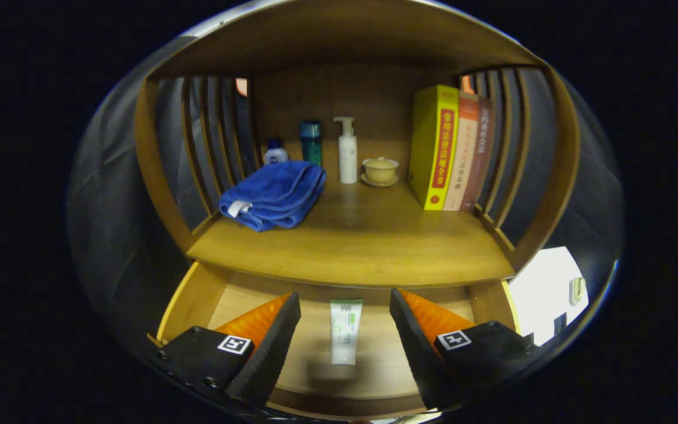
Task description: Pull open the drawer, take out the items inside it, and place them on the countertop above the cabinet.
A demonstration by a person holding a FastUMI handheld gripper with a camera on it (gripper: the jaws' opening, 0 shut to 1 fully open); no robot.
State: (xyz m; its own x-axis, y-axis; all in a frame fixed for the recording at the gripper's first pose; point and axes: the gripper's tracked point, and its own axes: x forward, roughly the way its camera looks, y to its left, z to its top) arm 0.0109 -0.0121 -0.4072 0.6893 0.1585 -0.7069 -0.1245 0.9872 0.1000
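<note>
My gripper (345, 330) points down into the open drawer (198, 294), jaws spread wide. The tube (345, 330) lies flat on the drawer floor between my fingers, untouched, below the countertop (356, 241)

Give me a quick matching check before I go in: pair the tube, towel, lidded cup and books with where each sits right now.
Things:
1. tube
2. blue towel
3. lidded cup
4. books

Places:
A. standing upright at the countertop's right end
B. in the open drawer, between the open gripper fingers
C. folded at the countertop's left side
D. at the back, just right of the pump bottle

Pairs: 1-B, 2-C, 3-D, 4-A
</note>
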